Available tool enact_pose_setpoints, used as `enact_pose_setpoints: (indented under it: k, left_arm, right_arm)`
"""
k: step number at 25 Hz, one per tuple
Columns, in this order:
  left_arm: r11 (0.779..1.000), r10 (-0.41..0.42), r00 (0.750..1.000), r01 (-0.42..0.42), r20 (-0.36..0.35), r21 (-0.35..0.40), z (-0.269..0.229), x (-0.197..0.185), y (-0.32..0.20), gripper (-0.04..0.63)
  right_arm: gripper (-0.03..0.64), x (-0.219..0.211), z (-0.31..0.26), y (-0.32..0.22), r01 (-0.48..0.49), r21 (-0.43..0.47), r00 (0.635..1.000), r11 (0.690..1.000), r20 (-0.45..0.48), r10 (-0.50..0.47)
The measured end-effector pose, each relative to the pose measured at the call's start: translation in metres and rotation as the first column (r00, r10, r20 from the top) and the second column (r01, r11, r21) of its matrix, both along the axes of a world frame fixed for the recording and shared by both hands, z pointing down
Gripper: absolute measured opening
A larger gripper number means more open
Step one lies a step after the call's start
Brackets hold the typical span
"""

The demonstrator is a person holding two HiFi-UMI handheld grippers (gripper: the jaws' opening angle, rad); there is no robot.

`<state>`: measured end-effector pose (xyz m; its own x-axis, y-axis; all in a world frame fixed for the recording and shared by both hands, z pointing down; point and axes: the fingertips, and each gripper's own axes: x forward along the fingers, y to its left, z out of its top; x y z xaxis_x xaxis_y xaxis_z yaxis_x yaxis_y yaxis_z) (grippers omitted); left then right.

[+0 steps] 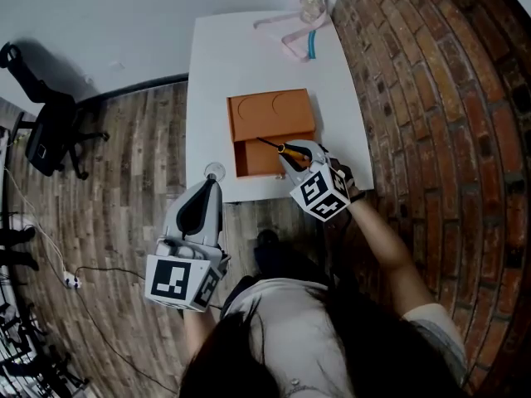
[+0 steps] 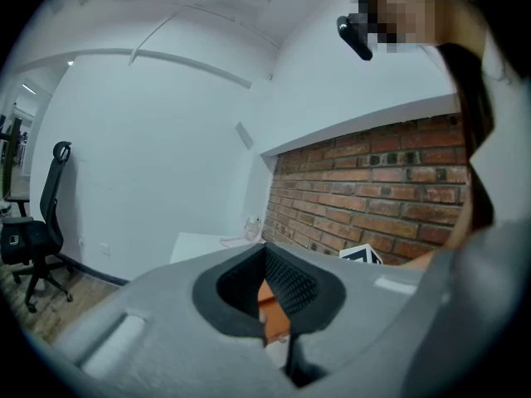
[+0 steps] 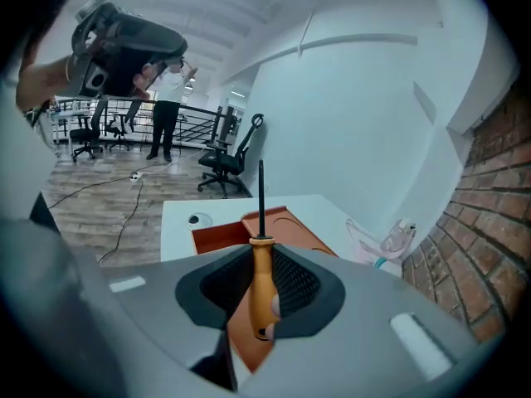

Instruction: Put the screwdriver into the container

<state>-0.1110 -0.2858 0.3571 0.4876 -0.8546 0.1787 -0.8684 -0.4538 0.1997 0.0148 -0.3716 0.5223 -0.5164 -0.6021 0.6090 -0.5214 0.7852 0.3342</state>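
Observation:
An orange container (image 1: 272, 113) lies on the white table (image 1: 216, 65), its open compartment (image 1: 253, 162) toward the near edge. My right gripper (image 1: 296, 152) hovers over that compartment's right side, shut on the screwdriver (image 1: 284, 148). Its orange handle (image 3: 262, 282) sits between the pads, and the black shaft (image 3: 260, 196) points away over the container (image 3: 286, 222). My left gripper (image 1: 211, 187) hangs off the table's near edge, left of the container. It looks shut and holds nothing. In the left gripper view, a strip of orange container (image 2: 271, 313) shows past the pads.
A small round white object (image 1: 214, 171) sits at the table's near left edge, just beyond my left gripper's tip. A glass jar (image 1: 313, 3) and pink and blue straps (image 1: 300, 40) lie at the far right corner. A brick wall (image 1: 431, 98) borders the right. An office chair (image 1: 51, 131) stands far left.

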Motion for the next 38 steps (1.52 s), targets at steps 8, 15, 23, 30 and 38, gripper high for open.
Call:
enact_pose_setpoints:
  k: [8, 15, 23, 30, 38]
  left_arm:
    - [0.999, -0.008, 1.000, 0.009, 0.017, -0.040, 0.010, -0.002, -0.002, 0.000]
    - [0.998, -0.019, 1.000, 0.019, 0.016, -0.057, 0.013, -0.001, -0.002, 0.000]
    - [0.996, -0.037, 0.999, 0.039, 0.025, -0.082, 0.021, -0.002, 0.000, 0.000]
    - [0.994, -0.056, 0.998, 0.059, 0.037, -0.095, 0.024, -0.009, 0.005, 0.000]
    - [0.992, -0.055, 0.998, 0.059, 0.044, -0.110, 0.029, -0.007, 0.009, 0.000]
  right_arm:
    - [0.075, 0.003, 0.047, -0.012, 0.050, -0.085, 0.993, 0.995, -0.106, -0.059]
    - [0.077, 0.003, 0.081, -0.018, 0.088, -0.173, 0.975, 0.981, -0.186, -0.120]
    - [0.075, 0.001, 0.113, -0.022, 0.121, -0.257, 0.947, 0.959, -0.261, -0.189]
    - [0.077, -0.001, 0.125, -0.022, 0.124, -0.290, 0.935, 0.949, -0.286, -0.209]
    - [0.078, -0.003, 0.136, -0.024, 0.123, -0.304, 0.925, 0.945, -0.308, -0.220]
